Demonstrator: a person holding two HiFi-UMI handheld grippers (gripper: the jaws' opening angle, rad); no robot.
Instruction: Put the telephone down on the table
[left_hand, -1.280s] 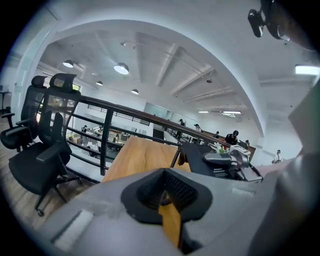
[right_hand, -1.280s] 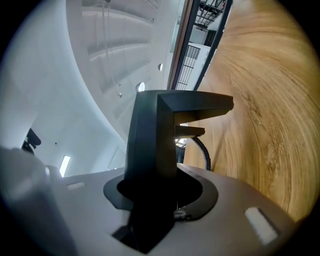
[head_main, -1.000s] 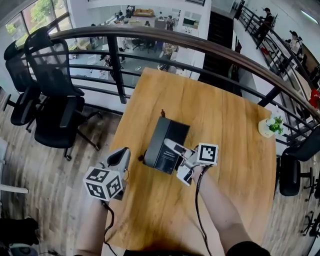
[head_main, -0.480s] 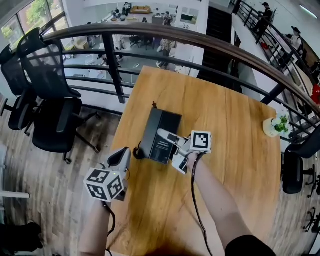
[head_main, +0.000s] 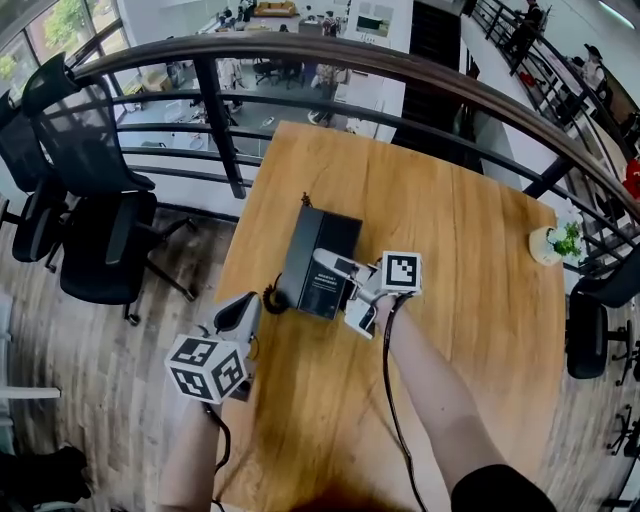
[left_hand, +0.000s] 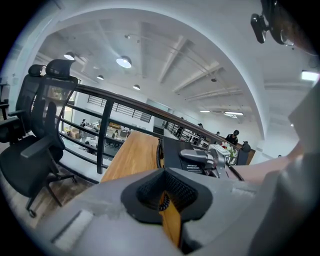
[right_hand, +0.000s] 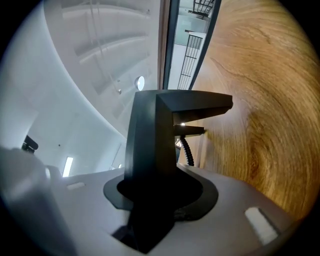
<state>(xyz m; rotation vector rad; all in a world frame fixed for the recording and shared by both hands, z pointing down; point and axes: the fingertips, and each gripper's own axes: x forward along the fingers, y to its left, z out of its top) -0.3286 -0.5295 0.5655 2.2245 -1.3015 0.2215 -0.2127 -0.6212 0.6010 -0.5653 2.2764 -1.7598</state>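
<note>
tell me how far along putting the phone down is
Nearly there. Done: the telephone is over the middle of the wooden table, low or already touching; the views cannot settle which. In hand: the right tool is clamped on its edge. Left: set it flat if it isn't, open the tool and draw back. The left tool is shut and empty by the table's left edge.
</note>
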